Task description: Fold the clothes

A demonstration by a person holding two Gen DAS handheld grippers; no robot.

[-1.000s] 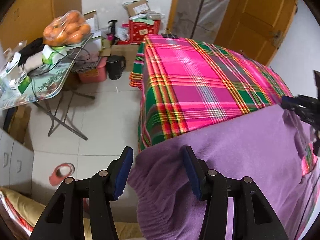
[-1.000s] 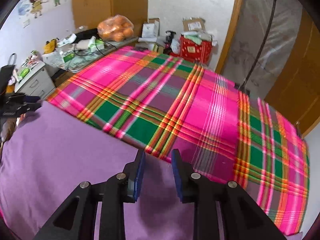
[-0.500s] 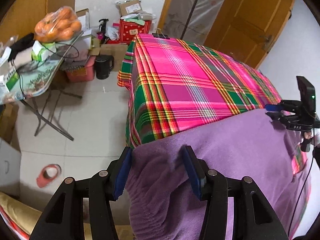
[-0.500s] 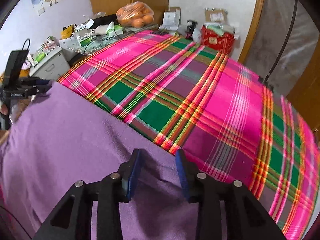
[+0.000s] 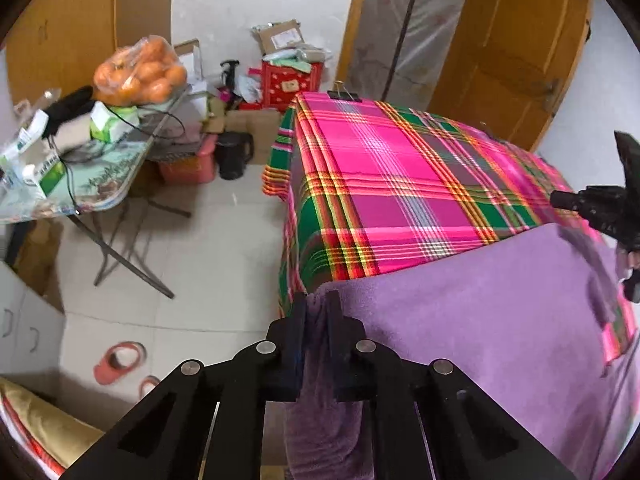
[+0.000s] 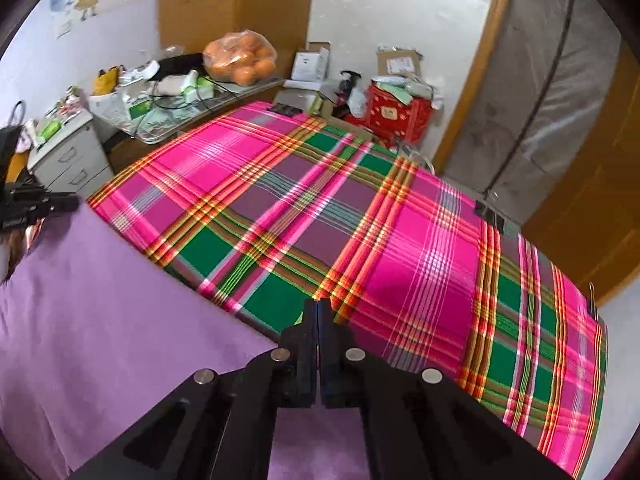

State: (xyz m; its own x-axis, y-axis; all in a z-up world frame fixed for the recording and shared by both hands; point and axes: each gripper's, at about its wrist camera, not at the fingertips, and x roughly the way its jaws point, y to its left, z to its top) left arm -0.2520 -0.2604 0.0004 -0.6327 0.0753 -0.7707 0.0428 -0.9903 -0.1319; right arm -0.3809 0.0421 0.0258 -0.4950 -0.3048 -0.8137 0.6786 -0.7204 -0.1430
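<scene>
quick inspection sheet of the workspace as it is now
surface: plaid cloth over the table, far part bare
job's things: purple garment spread at the near edge, one corner hanging off
clutter: nothing seen on the plaid cloth
grippers: left tongs shut on the garment's corner; right tongs shut at its far edge, cloth between them not visible
cables: black leads on the side table
surroundings: bag of oranges, red box, wooden door

— Can you read any writing here?
— None clearly. The red box by the wall carries a small pale label, too blurred to read.
— And the cardboard box above it?
— A white shipping label, illegible. The green cartons on the side surface show print, equally unreadable.
</scene>
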